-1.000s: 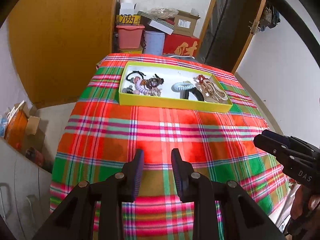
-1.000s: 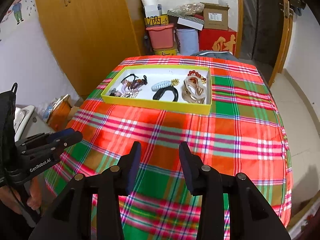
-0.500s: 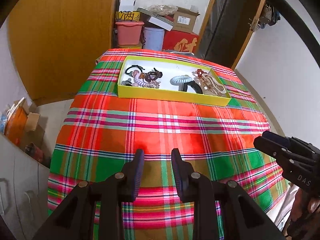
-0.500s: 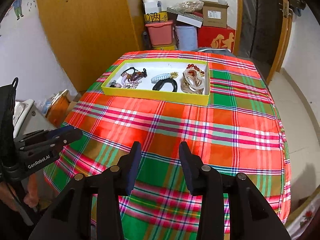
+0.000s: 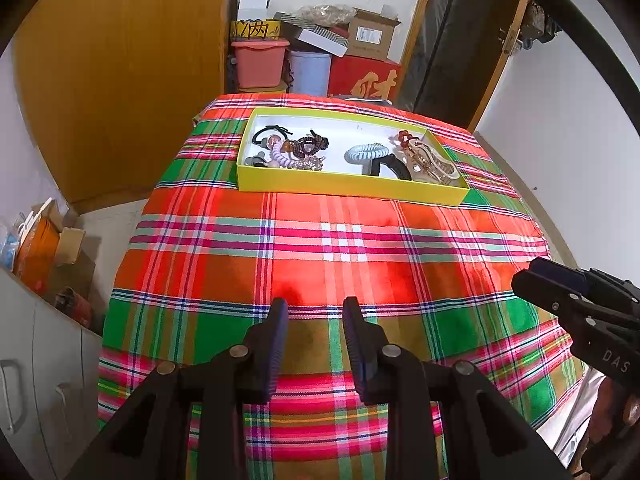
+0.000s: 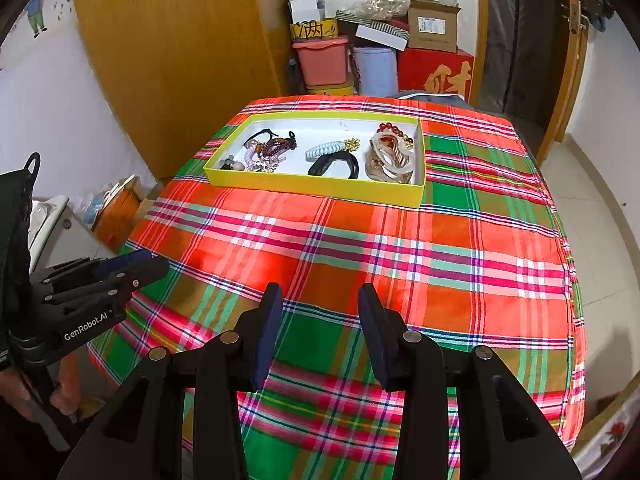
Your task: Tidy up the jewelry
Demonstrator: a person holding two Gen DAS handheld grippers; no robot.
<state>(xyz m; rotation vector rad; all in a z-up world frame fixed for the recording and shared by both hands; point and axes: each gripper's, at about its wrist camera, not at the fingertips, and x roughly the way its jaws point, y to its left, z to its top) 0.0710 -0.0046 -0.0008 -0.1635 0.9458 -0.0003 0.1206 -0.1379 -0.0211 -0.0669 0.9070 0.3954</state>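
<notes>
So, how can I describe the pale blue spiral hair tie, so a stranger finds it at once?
Look at the yellow tray on the checked tablecloth. Near its middle lies the pale blue spiral hair tie, just behind a black hair band. It is the only light blue coiled ring there.

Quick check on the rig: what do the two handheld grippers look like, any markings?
Both are matte black plastic with silver pivot screws and dark blue ribbed finger pads. The left gripper carries white "GenRobot.AI" lettering; the right gripper shows white "DAS" lettering. A black cable arcs overhead.
</notes>
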